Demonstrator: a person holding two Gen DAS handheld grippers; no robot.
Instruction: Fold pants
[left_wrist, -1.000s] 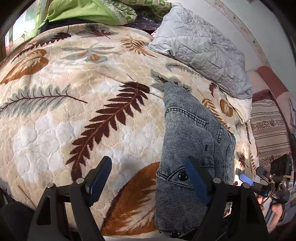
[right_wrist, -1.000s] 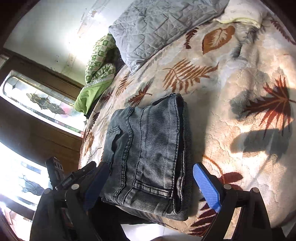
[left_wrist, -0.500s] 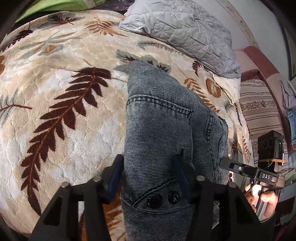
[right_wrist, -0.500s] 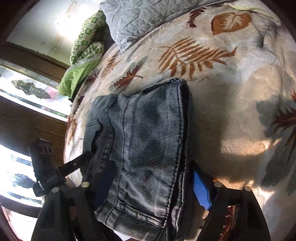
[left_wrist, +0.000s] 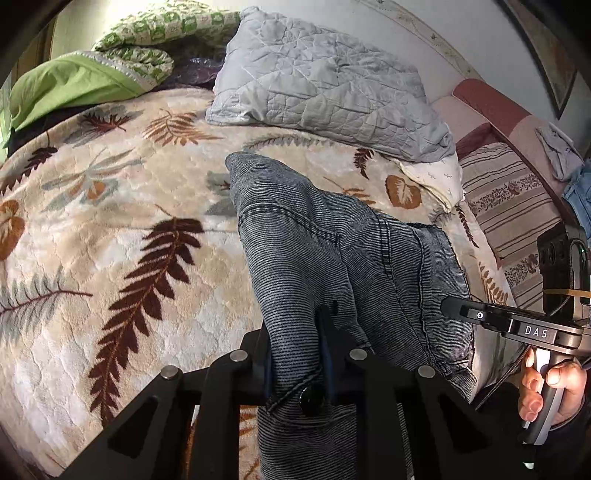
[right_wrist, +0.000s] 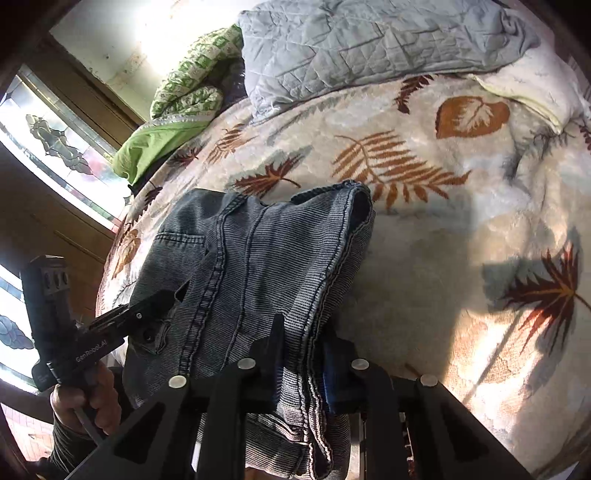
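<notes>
Folded grey-blue denim pants (left_wrist: 332, 258) lie on a leaf-patterned blanket (left_wrist: 110, 240) at the bed's near edge; they also show in the right wrist view (right_wrist: 258, 266). My left gripper (left_wrist: 297, 354) is shut on the waistband end near the black button (left_wrist: 312, 397). My right gripper (right_wrist: 301, 354) is shut on the stacked seam edges at the other near corner. Both near corners are lifted off the blanket; the far end rests on it. Each gripper shows in the other's view, the right one (left_wrist: 509, 321) and the left one (right_wrist: 110, 325).
A grey quilted pillow (left_wrist: 325, 88) and a green blanket (left_wrist: 74, 81) lie at the bed's far end. A striped cushion (left_wrist: 517, 221) is at the right. A window (right_wrist: 48, 155) is to the left in the right wrist view.
Both grippers moved in over the pants' near end, closed on it, and raised the near corners off the blanket.
</notes>
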